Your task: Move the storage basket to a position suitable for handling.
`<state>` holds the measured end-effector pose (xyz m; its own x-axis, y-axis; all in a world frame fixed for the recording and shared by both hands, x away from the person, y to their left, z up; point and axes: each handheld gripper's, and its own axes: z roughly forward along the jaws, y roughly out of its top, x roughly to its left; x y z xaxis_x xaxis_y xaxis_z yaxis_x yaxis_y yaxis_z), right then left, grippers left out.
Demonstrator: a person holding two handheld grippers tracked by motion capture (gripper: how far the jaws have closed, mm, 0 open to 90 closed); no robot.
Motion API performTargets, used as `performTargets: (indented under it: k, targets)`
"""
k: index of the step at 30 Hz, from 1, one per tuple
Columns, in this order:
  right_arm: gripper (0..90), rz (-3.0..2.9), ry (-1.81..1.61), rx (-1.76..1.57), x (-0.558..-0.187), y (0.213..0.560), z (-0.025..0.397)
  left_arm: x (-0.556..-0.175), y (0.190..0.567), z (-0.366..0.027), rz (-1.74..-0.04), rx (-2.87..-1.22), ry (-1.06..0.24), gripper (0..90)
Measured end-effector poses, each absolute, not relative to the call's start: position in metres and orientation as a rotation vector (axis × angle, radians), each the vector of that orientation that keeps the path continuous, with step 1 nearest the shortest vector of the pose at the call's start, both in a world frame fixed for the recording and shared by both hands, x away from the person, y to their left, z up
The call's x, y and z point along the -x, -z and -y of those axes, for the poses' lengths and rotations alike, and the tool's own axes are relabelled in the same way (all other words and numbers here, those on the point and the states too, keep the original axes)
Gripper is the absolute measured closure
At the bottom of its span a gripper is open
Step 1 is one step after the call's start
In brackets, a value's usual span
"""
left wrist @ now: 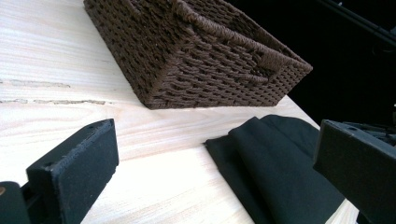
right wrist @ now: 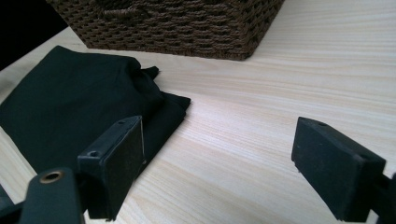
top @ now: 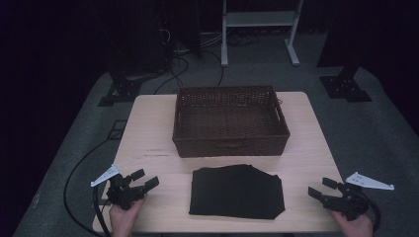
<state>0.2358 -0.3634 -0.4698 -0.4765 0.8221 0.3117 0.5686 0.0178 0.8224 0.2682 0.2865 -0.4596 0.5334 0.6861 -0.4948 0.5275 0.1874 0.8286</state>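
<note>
- I see a pale wooden table [top: 148,123] on a grey floor [top: 375,133].
- A brown woven basket [top: 230,121] sits at its 12 o'clock side.
- A folded black cloth [top: 237,191] lies flat toward 6 o'clock, just short of the basket.

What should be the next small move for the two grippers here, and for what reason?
Probably both should move inward to the black folded cloth. The left gripper and right gripper stand open on either side of it, holding nothing, apart from it. The cloth lies flat on the table in front of the wicker basket, which looks empty.
</note>
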Motion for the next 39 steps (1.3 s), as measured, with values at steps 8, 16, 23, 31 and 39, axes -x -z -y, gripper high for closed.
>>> performTargets:
  k: [8, 16, 23, 31, 39]
  targets:
    - [16.3, -2.037, -1.499, -1.479, -0.237, 0.469, 0.359, -0.269, 0.462, -0.280, -1.091, -1.491, -0.124, 0.0]
    - [15.7, -2.060, -1.534, -1.476, -0.238, 0.467, 0.344, -0.270, 0.464, -0.268, -1.106, -1.506, -0.087, 0.0]
    - [15.7, -2.113, -1.556, -1.481, -0.245, 0.468, 0.329, -0.270, 0.467, -0.246, -1.114, -1.538, -0.063, 0.0]
    - [15.7, -2.188, -1.555, -1.513, -0.253, 0.475, 0.311, -0.271, 0.475, -0.226, -1.116, -1.570, 0.007, 0.0]
    - [15.8, -2.256, -1.525, -1.565, -0.260, 0.484, 0.298, -0.274, 0.481, -0.199, -1.105, -1.656, 0.065, 0.0]
